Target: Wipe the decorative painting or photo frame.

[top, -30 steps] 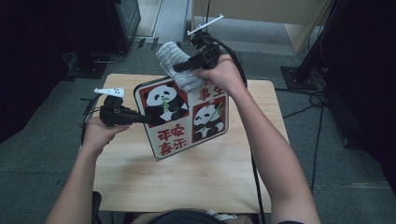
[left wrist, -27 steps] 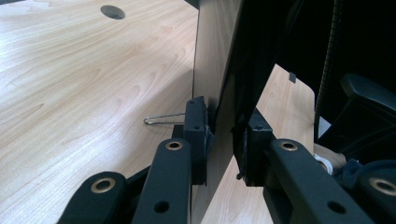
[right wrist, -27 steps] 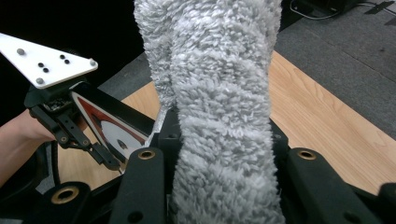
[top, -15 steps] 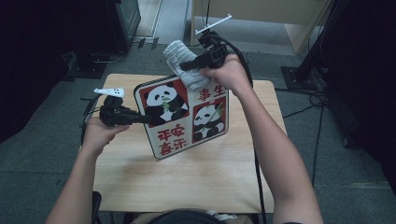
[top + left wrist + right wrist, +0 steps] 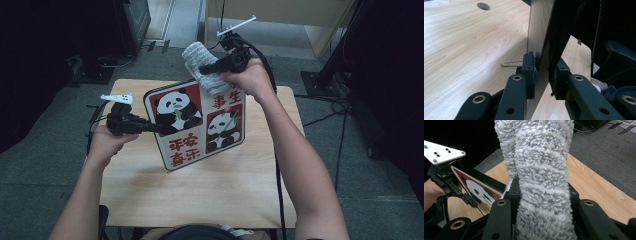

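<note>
the left hand-held gripper (image 5: 150, 127) grips the panda board (image 5: 200, 125) by its edge, tilted up above the tabletop (image 5: 210, 195), and the right hand-held gripper (image 5: 204, 70) squeezes the fluffy grey cloth (image 5: 202, 67) at the board's top corner, so most wiping looks not yet done.

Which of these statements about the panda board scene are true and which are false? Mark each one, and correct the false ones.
1. The left gripper clamps the edge of the panda board. True.
2. The right gripper holds a red sponge. False: it holds a fluffy grey cloth.
3. The board lies flat on the wooden table. False: it is held up, tilted.
4. The cloth sits at the board's top edge in the high view. True.
5. The board shows two pandas and red characters. True.
</note>
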Demonstrator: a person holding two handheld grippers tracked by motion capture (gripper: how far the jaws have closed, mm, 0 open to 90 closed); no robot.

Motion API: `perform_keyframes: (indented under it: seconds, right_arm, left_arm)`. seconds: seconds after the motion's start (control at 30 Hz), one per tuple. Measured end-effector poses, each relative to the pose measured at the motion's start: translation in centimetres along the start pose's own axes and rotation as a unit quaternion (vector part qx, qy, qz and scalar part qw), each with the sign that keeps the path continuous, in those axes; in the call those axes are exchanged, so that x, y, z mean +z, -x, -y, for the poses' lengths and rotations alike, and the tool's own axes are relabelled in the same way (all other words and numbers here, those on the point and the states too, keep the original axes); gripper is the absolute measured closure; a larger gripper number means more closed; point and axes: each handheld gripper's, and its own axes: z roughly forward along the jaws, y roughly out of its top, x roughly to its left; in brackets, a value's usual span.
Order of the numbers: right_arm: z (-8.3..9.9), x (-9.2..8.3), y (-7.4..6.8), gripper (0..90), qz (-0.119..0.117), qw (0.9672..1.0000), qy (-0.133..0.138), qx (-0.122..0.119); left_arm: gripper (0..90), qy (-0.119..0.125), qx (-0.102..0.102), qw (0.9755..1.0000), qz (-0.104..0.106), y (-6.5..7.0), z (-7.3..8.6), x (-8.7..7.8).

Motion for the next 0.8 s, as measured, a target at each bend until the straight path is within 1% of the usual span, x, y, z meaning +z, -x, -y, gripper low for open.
perform_keyframes:
  seconds: [0.33, 0.8]
  right_arm:
    - [0.5, -0.9, 0.9, 62.7, 0.007, 0.9999, 0.002, 0.009]
    - [1.0, -2.2, 2.0, 62.6, 0.022, 0.9995, 0.003, 0.021]
  left_arm:
    - [76.7, -0.001, 0.001, 1.0000, 0.000, 0.0, 0.0, 0.0]
    - [76.7, -0.001, 0.001, 1.0000, 0.000, 0.0, 0.0, 0.0]
